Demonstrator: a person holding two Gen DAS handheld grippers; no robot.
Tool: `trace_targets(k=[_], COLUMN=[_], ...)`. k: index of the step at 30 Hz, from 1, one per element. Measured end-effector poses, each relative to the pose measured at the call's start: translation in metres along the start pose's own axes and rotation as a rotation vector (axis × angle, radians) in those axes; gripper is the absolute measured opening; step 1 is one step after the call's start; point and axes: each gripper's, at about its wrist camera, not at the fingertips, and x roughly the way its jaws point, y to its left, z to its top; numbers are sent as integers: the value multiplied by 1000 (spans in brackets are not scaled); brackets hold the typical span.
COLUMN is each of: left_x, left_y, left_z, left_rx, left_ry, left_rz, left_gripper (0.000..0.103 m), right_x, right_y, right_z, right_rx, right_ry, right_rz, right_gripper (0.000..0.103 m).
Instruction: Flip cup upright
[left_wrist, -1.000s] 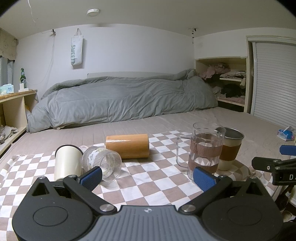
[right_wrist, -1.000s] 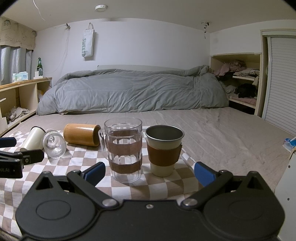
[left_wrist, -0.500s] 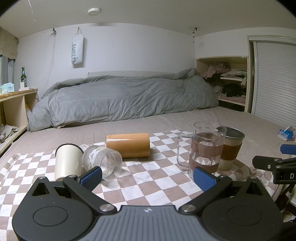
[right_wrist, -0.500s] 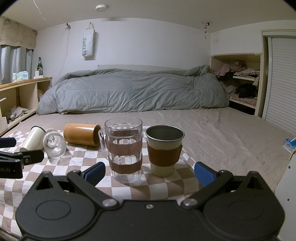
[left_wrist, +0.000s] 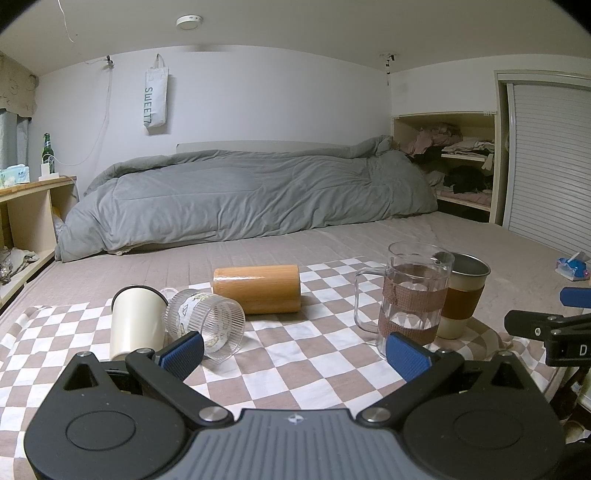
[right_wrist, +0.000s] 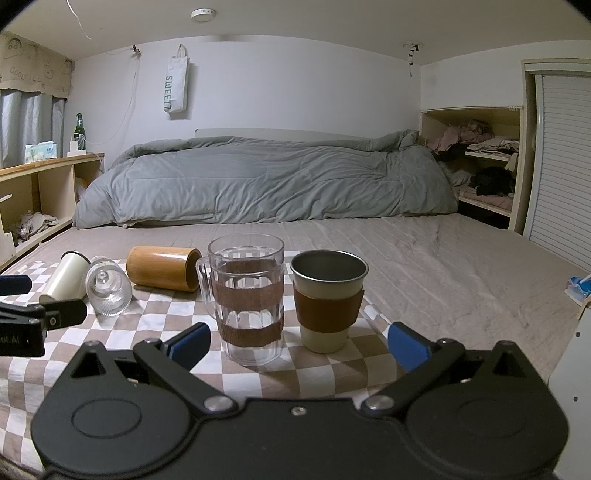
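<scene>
Five cups sit on a brown-and-white checkered cloth (left_wrist: 295, 354) spread over a bed (left_wrist: 461, 236), with three of them lying on their sides. The left gripper (left_wrist: 293, 352) hangs low over the near edge of the cloth, its blue-padded fingers spread wide and holding nothing. Just beyond its left fingertip (left_wrist: 183, 350) lies a ribbed clear glass cup (left_wrist: 207, 321), tipped over with its open mouth toward the camera, touching a cream cup (left_wrist: 136, 319) that lies to its left. A bamboo cup (left_wrist: 258, 288) rests on its side farther back, near the glass. To the right, a clear handled mug (left_wrist: 410, 295) with brown bands and a steel cup (left_wrist: 461, 291) in a brown sleeve stand upright side by side. The right gripper (right_wrist: 299, 345), likewise wide open and empty, faces those two standing cups from the near side. A grey duvet (left_wrist: 240, 195) is heaped along the far wall.
</scene>
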Motion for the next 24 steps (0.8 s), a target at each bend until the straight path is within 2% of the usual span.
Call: trace_targets(k=[24], left_x=[0], left_y=[3], left_z=[-1], left_rx=[-11], left_ry=[6], left_rz=[5], left_gripper=[103], right_x=[4], right_y=[1], right_z=[-3], right_rx=[-4], right_ry=[4], right_rz=[3], right_gripper=[103])
